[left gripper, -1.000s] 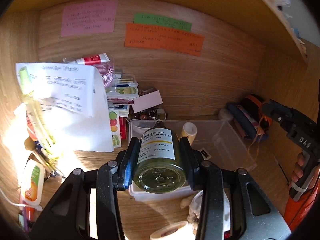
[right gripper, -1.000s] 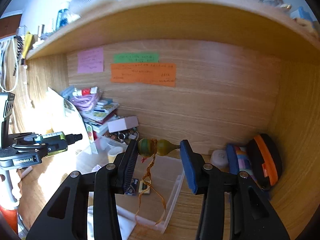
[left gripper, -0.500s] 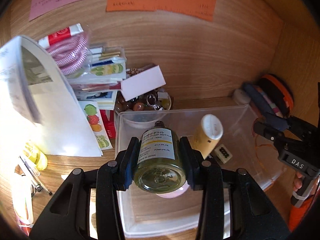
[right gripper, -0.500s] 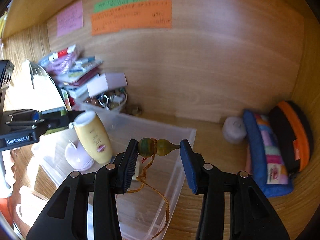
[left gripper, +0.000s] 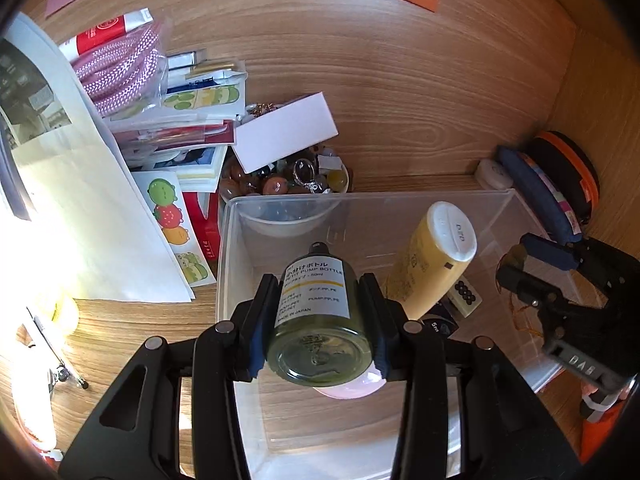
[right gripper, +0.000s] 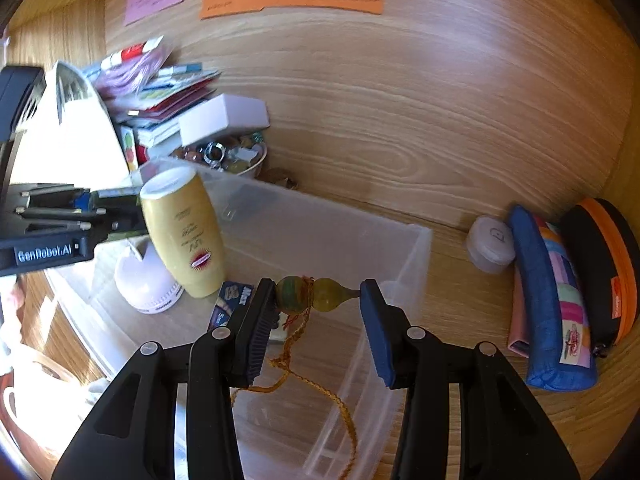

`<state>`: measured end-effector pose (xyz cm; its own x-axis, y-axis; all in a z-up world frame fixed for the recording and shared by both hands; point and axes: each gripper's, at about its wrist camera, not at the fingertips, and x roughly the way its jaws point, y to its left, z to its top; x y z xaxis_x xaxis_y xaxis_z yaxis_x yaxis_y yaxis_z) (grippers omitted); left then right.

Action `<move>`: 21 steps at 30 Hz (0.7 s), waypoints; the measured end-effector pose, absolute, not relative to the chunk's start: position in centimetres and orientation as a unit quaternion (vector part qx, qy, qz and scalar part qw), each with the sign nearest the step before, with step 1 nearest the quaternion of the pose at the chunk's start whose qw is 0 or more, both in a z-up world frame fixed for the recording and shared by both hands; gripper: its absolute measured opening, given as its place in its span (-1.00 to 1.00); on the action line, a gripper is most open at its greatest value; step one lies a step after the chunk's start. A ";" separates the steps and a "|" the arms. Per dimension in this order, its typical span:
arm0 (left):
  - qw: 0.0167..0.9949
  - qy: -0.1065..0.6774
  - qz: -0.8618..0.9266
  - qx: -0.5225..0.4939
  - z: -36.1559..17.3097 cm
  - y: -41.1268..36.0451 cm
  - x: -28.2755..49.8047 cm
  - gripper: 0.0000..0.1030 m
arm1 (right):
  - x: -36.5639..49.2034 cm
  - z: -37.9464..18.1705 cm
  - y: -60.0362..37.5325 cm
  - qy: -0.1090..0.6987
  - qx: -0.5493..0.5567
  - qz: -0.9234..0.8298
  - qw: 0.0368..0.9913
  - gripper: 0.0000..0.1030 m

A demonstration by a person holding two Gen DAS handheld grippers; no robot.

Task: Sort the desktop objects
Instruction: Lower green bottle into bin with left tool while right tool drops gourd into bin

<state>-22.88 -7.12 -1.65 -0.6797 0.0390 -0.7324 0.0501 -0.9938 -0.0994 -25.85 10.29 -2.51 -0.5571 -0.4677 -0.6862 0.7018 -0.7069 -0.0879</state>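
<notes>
Olive-green glass pump bottle [left gripper: 320, 320], clamped in your left gripper [left gripper: 320, 320], and the green-yellow gourd charm [right gripper: 316, 294], pinched endwise in your right gripper [right gripper: 318, 312], had descended over the clear plastic bin [left gripper: 280, 208]; release seemed next.

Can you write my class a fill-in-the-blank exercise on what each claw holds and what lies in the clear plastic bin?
1. The left claw grips a small green pump ____ with a white label.
2. The right claw holds a green gourd-shaped charm with a braided ____ cord hanging from it.
3. Inside the clear plastic bin, a yellow lotion bottle with a ____ cap leans.
4. Both claws hang over the ____.

Missing words: bottle; orange; white; bin
</notes>
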 end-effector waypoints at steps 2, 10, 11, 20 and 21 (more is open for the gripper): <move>0.001 0.059 -0.914 0.401 -1.7 -7.2 -22.8 -0.20 | -25.3 -2.8 9.7 0.195 0.320 -0.863 0.337 -0.23; 0.000 0.055 -0.916 0.398 -1.5 -7.2 -22.5 -0.19 | -25.2 -3.3 9.2 0.196 0.327 -0.859 0.343 -0.23; -0.002 0.055 -0.916 0.397 -1.5 -7.1 -22.5 -0.16 | -25.2 -3.3 9.2 0.195 0.327 -0.859 0.342 -0.22; 0.004 0.027 -0.919 0.394 -1.7 -5.9 -22.3 0.12 | -25.1 -3.0 9.2 0.186 0.329 -0.857 0.350 -0.11; 0.005 0.028 -0.920 0.391 -1.7 -6.0 -22.2 0.12 | -25.1 -3.0 9.2 0.185 0.329 -0.857 0.351 -0.08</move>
